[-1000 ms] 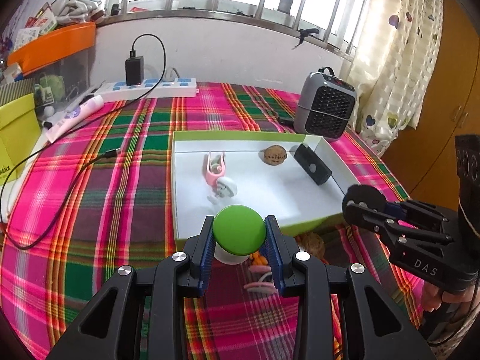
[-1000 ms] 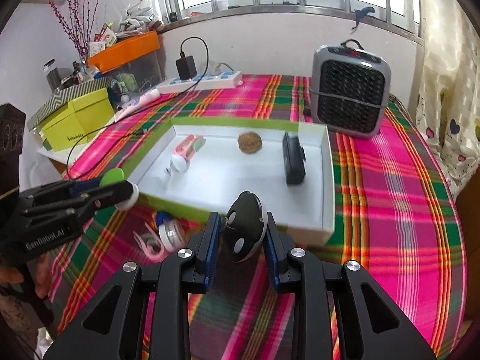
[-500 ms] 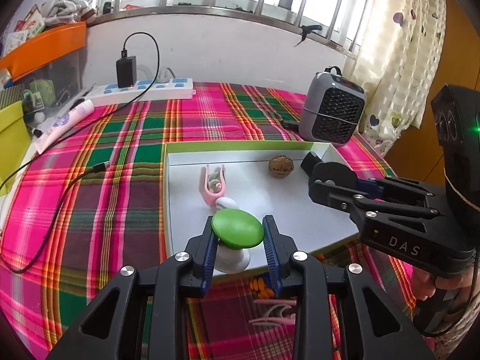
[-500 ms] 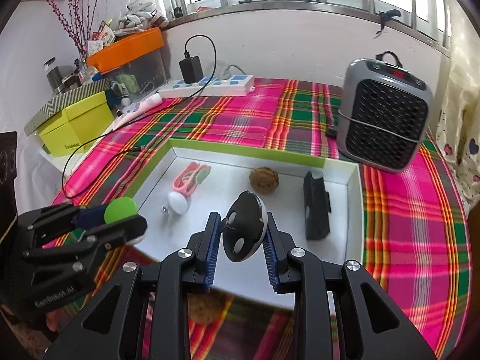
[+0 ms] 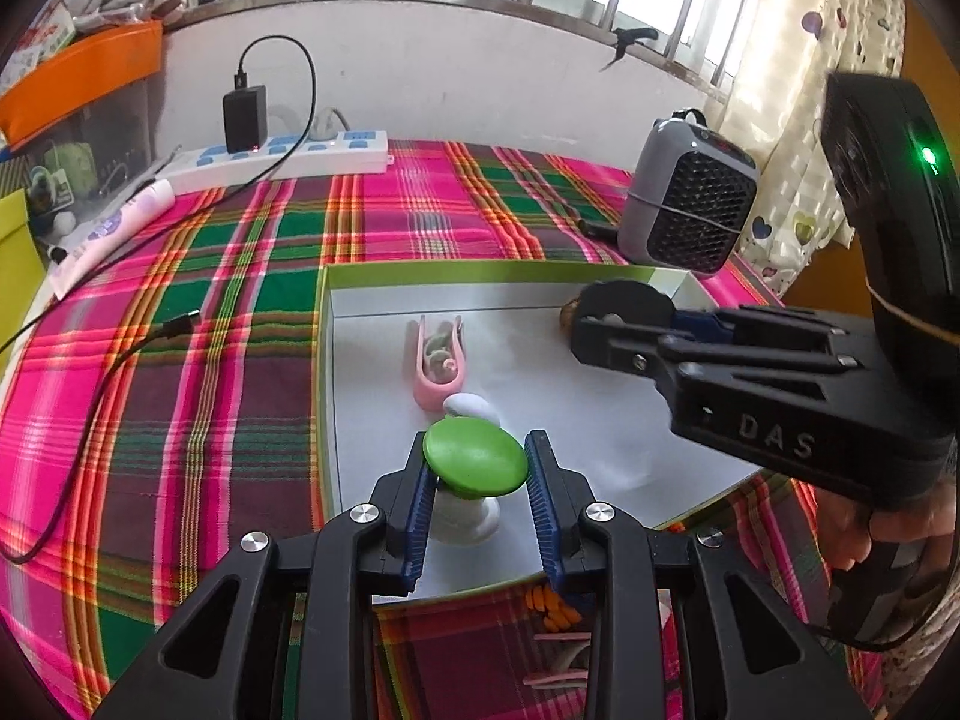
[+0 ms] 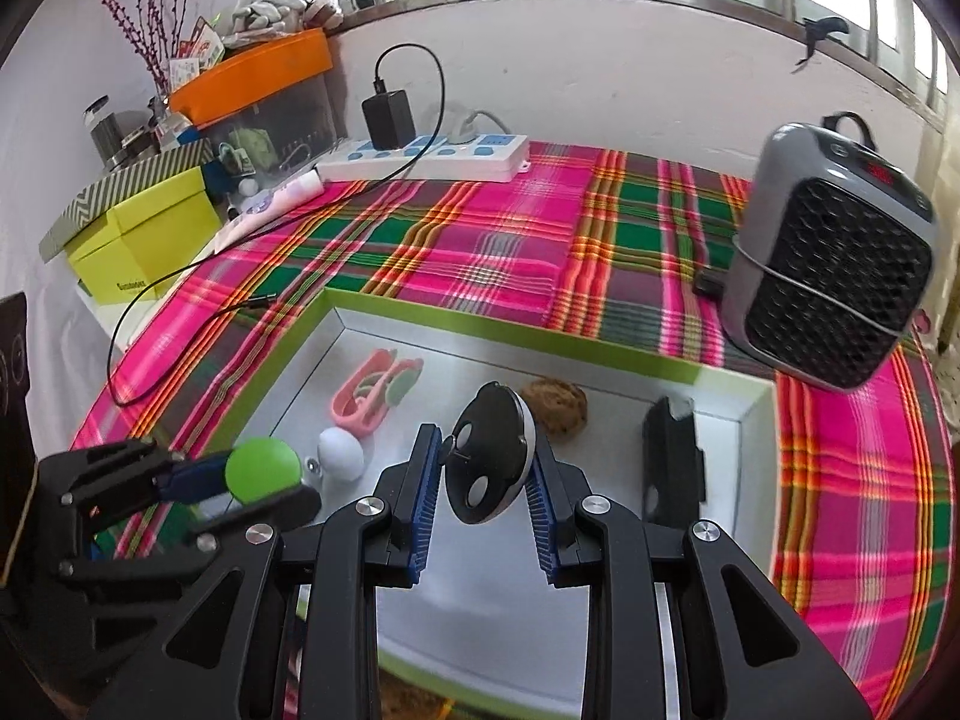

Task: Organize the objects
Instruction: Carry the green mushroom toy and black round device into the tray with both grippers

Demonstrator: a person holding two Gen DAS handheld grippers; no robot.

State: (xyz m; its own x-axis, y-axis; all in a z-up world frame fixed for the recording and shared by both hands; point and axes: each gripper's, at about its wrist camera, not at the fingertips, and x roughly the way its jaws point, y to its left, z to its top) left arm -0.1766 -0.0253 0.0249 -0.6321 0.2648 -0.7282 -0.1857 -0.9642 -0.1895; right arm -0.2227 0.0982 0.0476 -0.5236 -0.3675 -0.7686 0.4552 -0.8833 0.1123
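My left gripper is shut on a mushroom-shaped toy with a green cap and white stem, held over the near left part of the white tray. My right gripper is shut on a black oval device with a white rim, held above the tray's middle. In the right wrist view the left gripper shows at lower left with the green cap. Inside the tray lie a pink clip, a small white ball, a walnut and a black block.
A grey heater stands right of the tray's far corner. A white power strip with a charger and its cable lies at the back. A yellow-green box sits far left. Small orange and pink items lie on the plaid cloth below the tray's near edge.
Both grippers have moved forward from the near edge to over the tray, each keeping its object. The right gripper now reaches in from the right in the left wrist view.
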